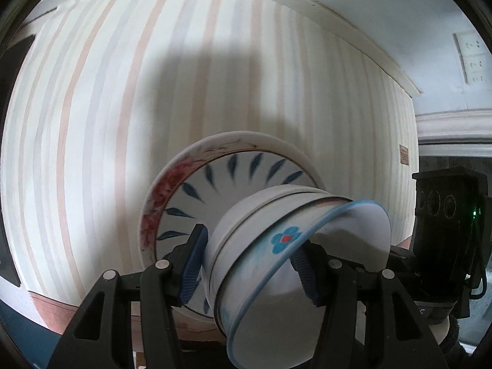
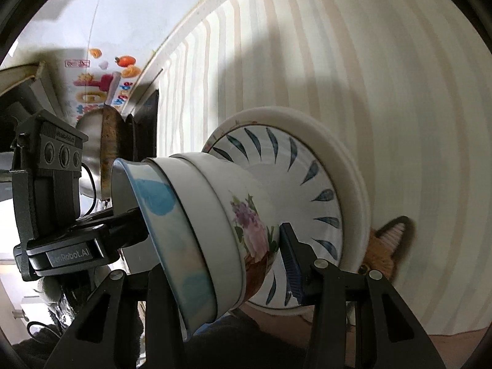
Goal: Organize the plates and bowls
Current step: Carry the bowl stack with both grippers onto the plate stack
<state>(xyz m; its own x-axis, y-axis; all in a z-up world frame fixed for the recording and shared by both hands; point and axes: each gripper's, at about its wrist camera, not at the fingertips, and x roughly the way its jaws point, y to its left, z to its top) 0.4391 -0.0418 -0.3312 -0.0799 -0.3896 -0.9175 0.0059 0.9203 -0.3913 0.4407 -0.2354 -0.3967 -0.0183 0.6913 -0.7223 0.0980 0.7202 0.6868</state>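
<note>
Gripping from both sides, your left tool [image 1: 247, 264] clamps the nested bowls [image 1: 276, 246] between its blue pads [image 1: 192, 264]; your right tool [image 2: 215, 264] is closed on the same bowl stack [image 2: 215, 230], one pad [image 2: 290, 261] pressed to the flowered bowl [image 2: 255, 230], the other hidden; the blue-rimmed bowl [image 1: 295, 292] sits innermost; beyond, the stack rests on a leaf-pattern plate [image 2: 319, 203], itself on a larger white plate [image 2: 353, 190]; farthest, the striped tablecloth [image 1: 123, 123] covers the table.
</note>
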